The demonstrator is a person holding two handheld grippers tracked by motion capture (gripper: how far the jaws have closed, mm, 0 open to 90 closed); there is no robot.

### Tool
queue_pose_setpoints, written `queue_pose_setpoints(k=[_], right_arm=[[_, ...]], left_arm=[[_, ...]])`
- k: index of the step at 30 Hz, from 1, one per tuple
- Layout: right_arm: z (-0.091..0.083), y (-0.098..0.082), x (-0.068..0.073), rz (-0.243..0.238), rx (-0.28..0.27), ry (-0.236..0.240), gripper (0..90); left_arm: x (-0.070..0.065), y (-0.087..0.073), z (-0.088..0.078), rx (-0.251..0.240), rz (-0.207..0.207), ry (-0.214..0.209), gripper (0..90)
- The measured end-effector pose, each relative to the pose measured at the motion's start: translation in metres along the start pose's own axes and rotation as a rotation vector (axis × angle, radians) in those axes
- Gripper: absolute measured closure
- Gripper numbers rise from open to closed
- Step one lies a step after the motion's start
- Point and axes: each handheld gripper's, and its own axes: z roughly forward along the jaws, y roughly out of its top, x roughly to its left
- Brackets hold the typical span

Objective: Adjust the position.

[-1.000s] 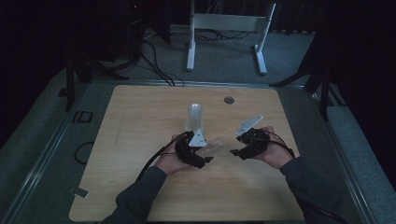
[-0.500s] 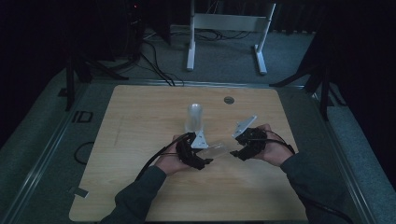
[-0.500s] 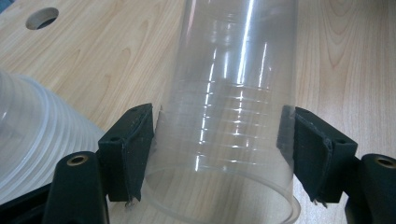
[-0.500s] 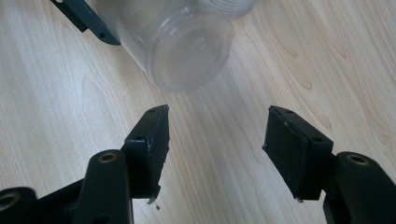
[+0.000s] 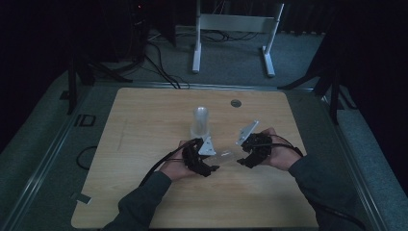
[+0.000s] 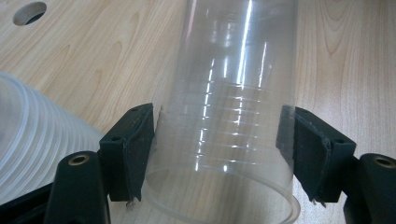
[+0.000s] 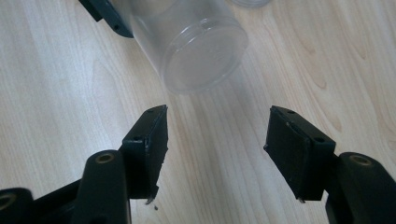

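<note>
Nearest the person, two sleeved forearms are coming in over the near edge of the wooden bench (image 5: pixel 144 192), each hand carrying a gripper. The left gripper (image 5: pixel 211 168) is clamping a clear plastic cup (image 5: pixel 226 157); in the left gripper view its two black pads are pressing against opposite walls of this cup (image 6: pixel 229 140), close to the open rim at the bottom of that view, and the cup is pointing away along the jaws. In the high view the cup is lying roughly level, tilted out toward the person's right, with its closed base facing the other hand.

The right gripper (image 5: pixel 244 161) is sitting just beside that base, not touching it. Its jaws have just been opening, and in the right gripper view they are standing apart with only bare wood between them, while the cup's round base (image 7: pixel 205 51) is hovering just beyond the right gripper (image 7: pixel 215 135). A black pad of the left gripper is showing at the cup's wall near the top left of that view.

Just past the left hand, a stack of clear cups (image 5: pixel 200 121) is standing upright on the bench, rim down; its ribbed side (image 6: pixel 32 140) is showing at the left edge of the left gripper view. Farther on, a round hole (image 5: pixel 235 103) is sitting in the bench top near the far edge. Beyond the bench, a white metal frame (image 5: pixel 235 29) is standing on the grey floor among dark cables.
</note>
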Motion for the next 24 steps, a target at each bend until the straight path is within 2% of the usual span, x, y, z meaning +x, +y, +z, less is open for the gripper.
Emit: queue_pose_setpoints(k=[16, 24], right_arm=[[0.005, 0.007, 0.004, -0.054, 0.052, 0.028, 36.7], [0.008, 0.009, 0.007, -0.075, 0.070, 0.045, 36.3]], left_arm=[[-0.006, 0.002, 0.003, 0.042, 0.057, 0.015, 28.6], [-0.011, 0.005, 0.004, 0.067, 0.103, 0.023, 28.6]])
